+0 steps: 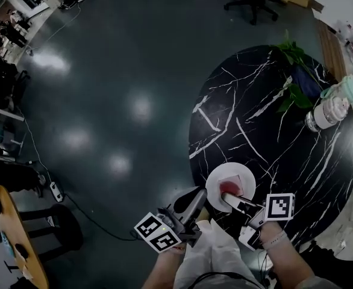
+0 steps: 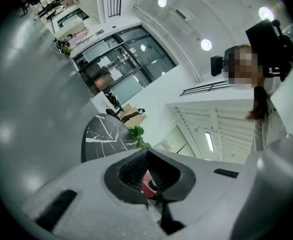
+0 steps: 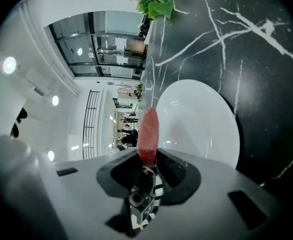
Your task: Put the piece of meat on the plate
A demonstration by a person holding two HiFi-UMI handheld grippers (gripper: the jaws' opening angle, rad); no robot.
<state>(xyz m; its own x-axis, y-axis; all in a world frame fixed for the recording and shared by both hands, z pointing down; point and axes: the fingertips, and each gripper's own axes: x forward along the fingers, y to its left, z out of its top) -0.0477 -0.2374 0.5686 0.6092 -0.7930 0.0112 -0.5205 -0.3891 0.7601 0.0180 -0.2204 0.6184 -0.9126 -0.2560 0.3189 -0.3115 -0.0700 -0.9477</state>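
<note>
Your right gripper (image 3: 148,159) is clenched on the meat (image 3: 148,130), which stands up out of its jaws over the plate (image 3: 201,119) — whether it touches, I can't tell. Your left gripper (image 2: 154,196) waits at the table (image 1: 255,113) edge, jaws together on nothing. The placing step is in hand, I'd judge. Next, lower and let go — gently, so the meat doesn't cling to a pad.

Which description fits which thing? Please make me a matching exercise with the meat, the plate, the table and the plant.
1 piece of meat
2 plate
3 table
4 plant

a black with white veins
b green, at the table's far edge
c red, between the fingers of the right gripper
d white, round

Pairs: 1-c; 2-d; 3-a; 4-b
</note>
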